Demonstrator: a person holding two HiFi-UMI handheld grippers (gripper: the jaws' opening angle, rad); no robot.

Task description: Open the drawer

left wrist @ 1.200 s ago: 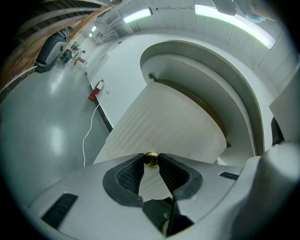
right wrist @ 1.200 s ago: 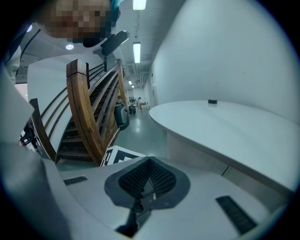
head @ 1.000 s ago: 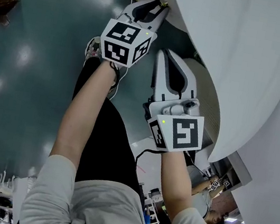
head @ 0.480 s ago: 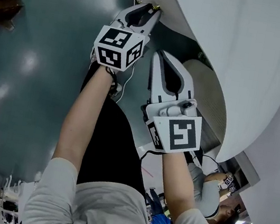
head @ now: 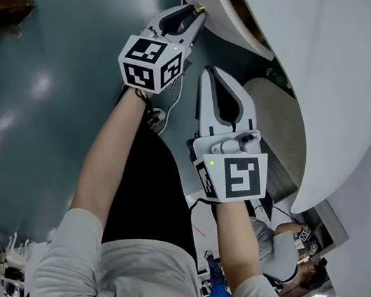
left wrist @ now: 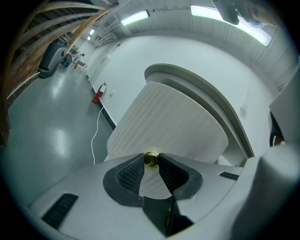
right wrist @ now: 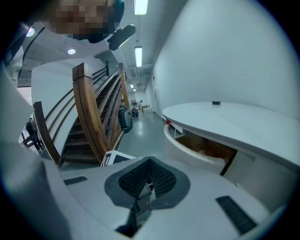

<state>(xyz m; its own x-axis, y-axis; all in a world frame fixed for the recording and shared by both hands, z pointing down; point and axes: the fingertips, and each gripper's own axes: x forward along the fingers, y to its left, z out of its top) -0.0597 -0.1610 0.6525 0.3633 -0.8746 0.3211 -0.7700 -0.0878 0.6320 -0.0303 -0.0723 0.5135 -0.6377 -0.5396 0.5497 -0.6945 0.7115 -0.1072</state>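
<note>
The drawer has a curved, ribbed white front [left wrist: 168, 122] with a small brass knob [left wrist: 151, 159]. My left gripper [left wrist: 151, 162] is shut on that knob, one pad on each side of it. In the head view the left gripper [head: 194, 12] holds the knob [head: 199, 9] at the drawer front [head: 220, 12], which stands out from the round white cabinet. The right gripper view shows the drawer [right wrist: 197, 152] partly open, its wooden inside visible. My right gripper [head: 209, 76] hangs beside the left one, shut and empty, its pads [right wrist: 149, 176] pressed together.
A white counter top [head: 326, 76] overhangs the cabinet. A wooden staircase [right wrist: 93, 117] stands off to the left. A white cable [left wrist: 96, 133] and a red object [left wrist: 97, 96] lie on the grey floor. Another person [head: 288, 251] is at the lower right.
My left gripper has moved left and slightly down in the head view, drawing the knob and drawer front out from the cabinet. The right gripper stays shut and has shifted little.
</note>
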